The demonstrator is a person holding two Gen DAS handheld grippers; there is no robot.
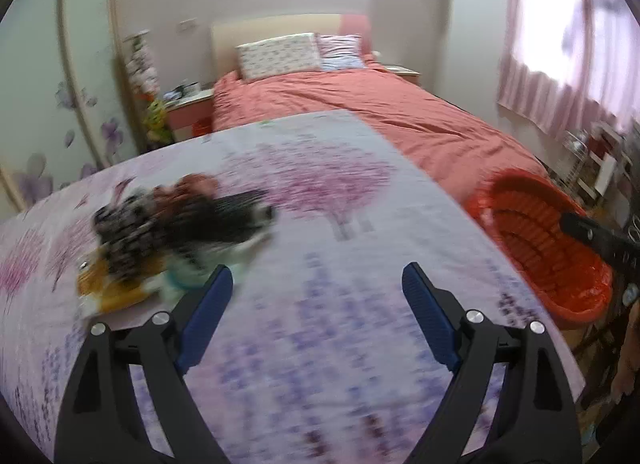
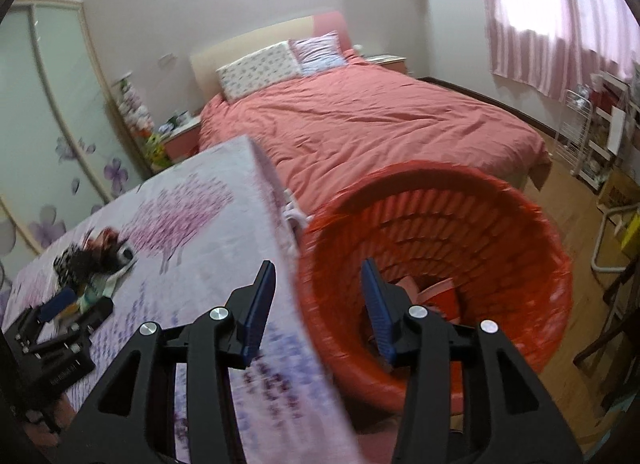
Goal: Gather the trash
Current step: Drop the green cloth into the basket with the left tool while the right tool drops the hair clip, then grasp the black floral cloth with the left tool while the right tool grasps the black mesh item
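Note:
A blurred pile of trash [image 1: 176,236], made of black-and-white wrappers, an orange packet and a teal piece, lies on the flowered tablecloth [image 1: 340,184]. My left gripper [image 1: 318,276] is open just right of and in front of the pile, with nothing between its blue pads. Beside the table stands a red basket [image 2: 500,232] lined with a red bag, with pink and red scraps [image 2: 436,292] in its bottom. My right gripper [image 2: 318,268] hangs open and empty above the table edge and the basket's near rim. From the right wrist, the pile [image 2: 92,264] and left gripper [image 2: 76,310] sit lower left.
Behind the table is a bed [image 2: 380,124] with a salmon cover and two pillows. A bedside stand [image 1: 188,104] and a mirrored wardrobe [image 1: 40,104] stand at the left. A wire rack [image 2: 576,132] and chair frames [image 2: 608,256] crowd the wooden floor at the right.

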